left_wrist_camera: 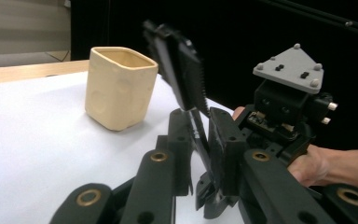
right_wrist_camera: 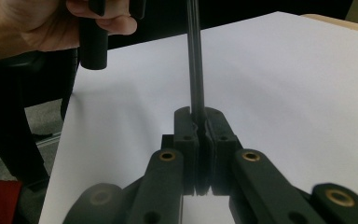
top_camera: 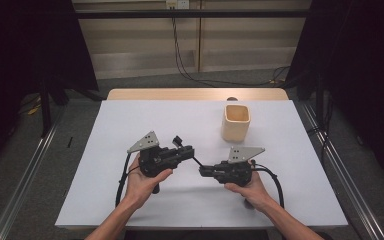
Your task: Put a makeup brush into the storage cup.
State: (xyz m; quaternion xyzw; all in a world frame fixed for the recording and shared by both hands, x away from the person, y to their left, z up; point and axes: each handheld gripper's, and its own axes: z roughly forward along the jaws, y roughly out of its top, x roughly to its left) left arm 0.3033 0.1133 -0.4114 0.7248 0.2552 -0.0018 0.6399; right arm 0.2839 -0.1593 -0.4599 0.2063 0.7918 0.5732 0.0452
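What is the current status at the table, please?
Left claw and right claw both shut on black comb. Comb held above table. Beige cup stands apart, nothing obstructing.

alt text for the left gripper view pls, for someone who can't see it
The left claw is shut on a thin black comb-like tool that rises between its jaws, toothed along one edge. Behind it a cream square cup stands upright on the white table. At the right, a hand holds the right claw's body, topped by a grey three-cornered plate.

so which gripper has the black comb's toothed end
The left gripper: the black plastic comb's toothed end rises past its fingers; the right gripper pinches the handle.
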